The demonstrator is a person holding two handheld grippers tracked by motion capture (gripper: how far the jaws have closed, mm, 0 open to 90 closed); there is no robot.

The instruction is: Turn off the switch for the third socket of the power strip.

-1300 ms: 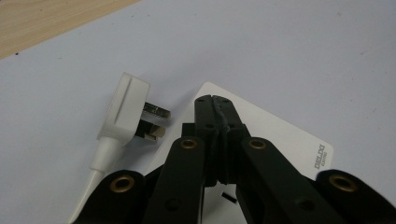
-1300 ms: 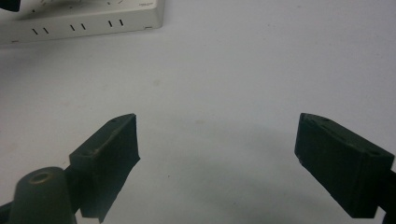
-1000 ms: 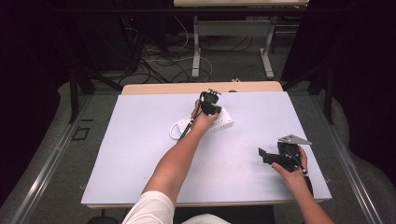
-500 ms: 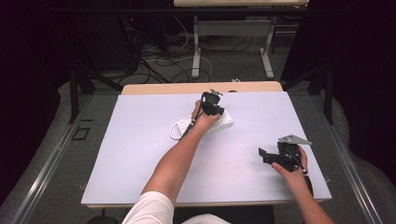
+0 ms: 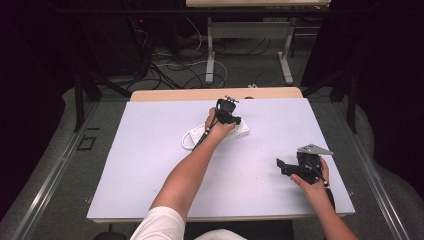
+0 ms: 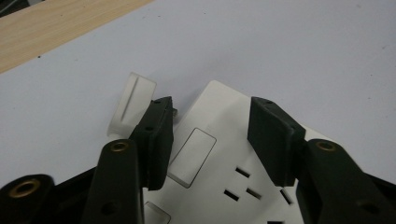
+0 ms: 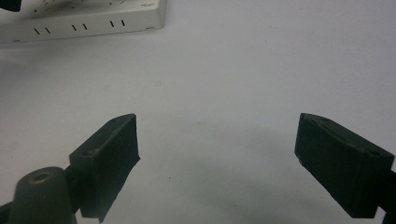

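On the left side of the left gripper view, a clear plastic piece (image 6: 130,105) lies on the table (image 6: 303,56), just outside the left-hand finger and at the end corner of the white power strip (image 6: 219,154). A small metal stub shows where it meets that finger's tip; whether they touch I cannot tell.

The left gripper (image 6: 210,121) hovers low over the strip. Its fingers have just been opening and now stand spread, with nothing pinched between them. Below the gap are the strip's top face and a rocker switch (image 6: 192,156), and socket slots lie nearer the right-hand finger. In the high view the same gripper (image 5: 231,117) sits over the strip (image 5: 242,132) on the far middle of the table, with the strip's white cord looped off to the left.

Judging by this, the grip on the strip's end has been let go. The clear piece now rests on its own beside the strip, so this part of the work looks finished or close to it.

Further right, the right gripper (image 5: 281,166) waits well apart from the strip, near the table's right edge. In its own view its fingers (image 7: 112,149) are spread over bare table and hold nothing, with the strip's side wall (image 7: 93,23) far ahead of them.
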